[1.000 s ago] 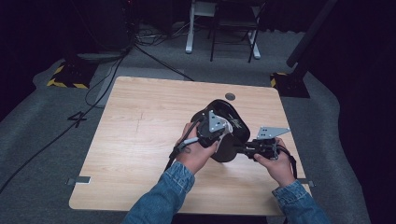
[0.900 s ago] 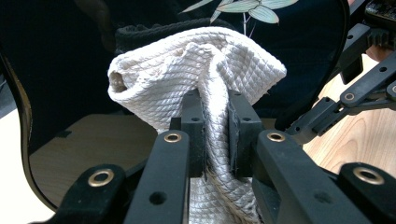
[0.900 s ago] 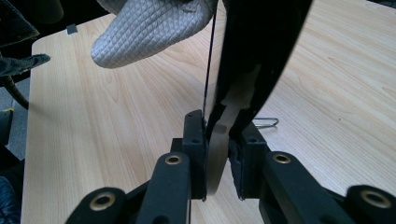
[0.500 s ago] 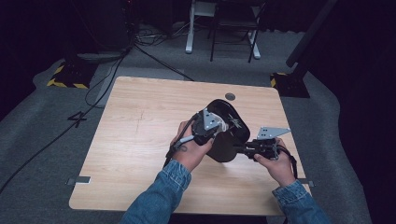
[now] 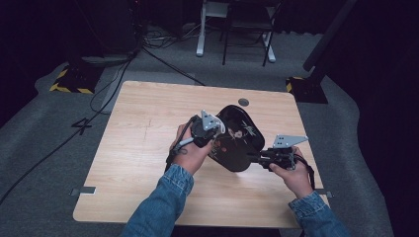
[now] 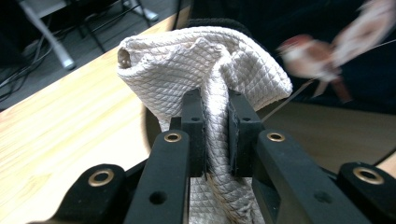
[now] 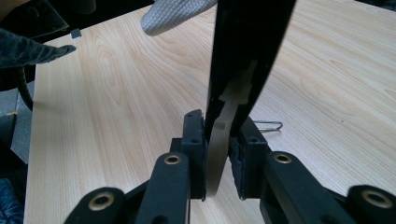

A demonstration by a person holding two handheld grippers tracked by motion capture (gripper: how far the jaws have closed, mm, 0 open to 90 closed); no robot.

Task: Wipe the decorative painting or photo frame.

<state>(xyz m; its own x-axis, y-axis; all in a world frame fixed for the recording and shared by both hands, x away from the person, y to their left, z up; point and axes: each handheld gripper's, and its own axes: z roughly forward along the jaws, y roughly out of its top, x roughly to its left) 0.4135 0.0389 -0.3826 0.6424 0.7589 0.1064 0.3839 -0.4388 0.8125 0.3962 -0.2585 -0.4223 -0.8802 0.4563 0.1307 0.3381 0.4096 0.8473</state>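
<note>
Gripping a black lacquered tray [image 5: 237, 140] by its rim near the tabletop's [image 5: 138, 148] right edge, the right claw [image 7: 217, 140] is clamped tight and props it tilted off the wood, seemingly so its painted face can be wiped. The left claw [image 6: 215, 126], pinched on a white quilted cloth [image 6: 187, 65], presses it against the tray.

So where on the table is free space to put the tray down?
The table's left half, from its left edge to the left hand-held gripper, is bare wood. The near strip between the two sleeves is bare too. The crowded part is right of centre: the black tray, the cloth and the right hand-held gripper meet there. A grommet sits near the far edge.
</note>
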